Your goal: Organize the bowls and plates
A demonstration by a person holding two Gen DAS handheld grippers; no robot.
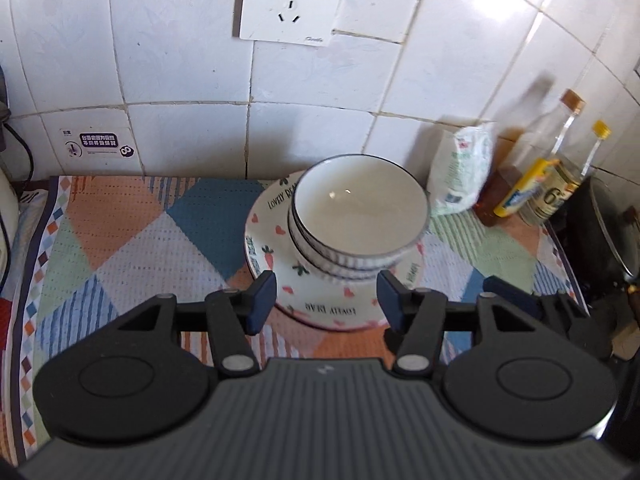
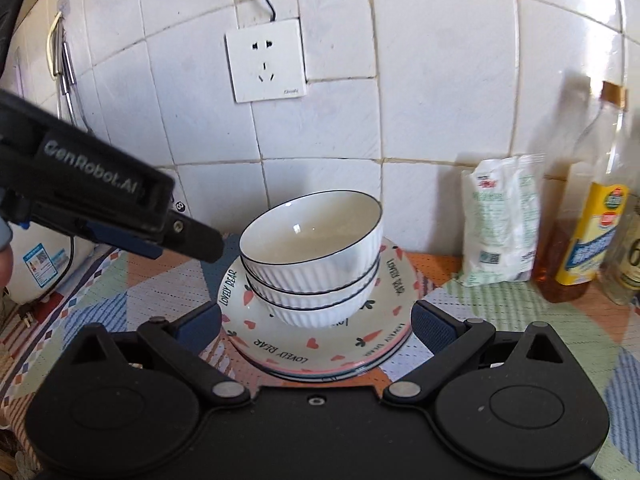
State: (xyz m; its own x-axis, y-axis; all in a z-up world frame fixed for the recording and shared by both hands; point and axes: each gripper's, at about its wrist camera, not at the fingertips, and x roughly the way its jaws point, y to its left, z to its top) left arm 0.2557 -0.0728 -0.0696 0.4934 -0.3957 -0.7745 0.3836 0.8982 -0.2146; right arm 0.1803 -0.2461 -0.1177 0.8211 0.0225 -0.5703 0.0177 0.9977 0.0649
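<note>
Both tools, left tool [image 1: 326, 300] and right tool [image 2: 316, 322], hang apart and empty; bowls [image 2: 312, 256] sit nested on plates [image 2: 320, 348], saving surface room.

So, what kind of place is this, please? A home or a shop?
Most likely a home kitchen counter: a white tiled wall with a wall socket, bottles of oil or seasoning beside a salt-like packet, and stacked bowls on plates over a patterned cloth.
</note>
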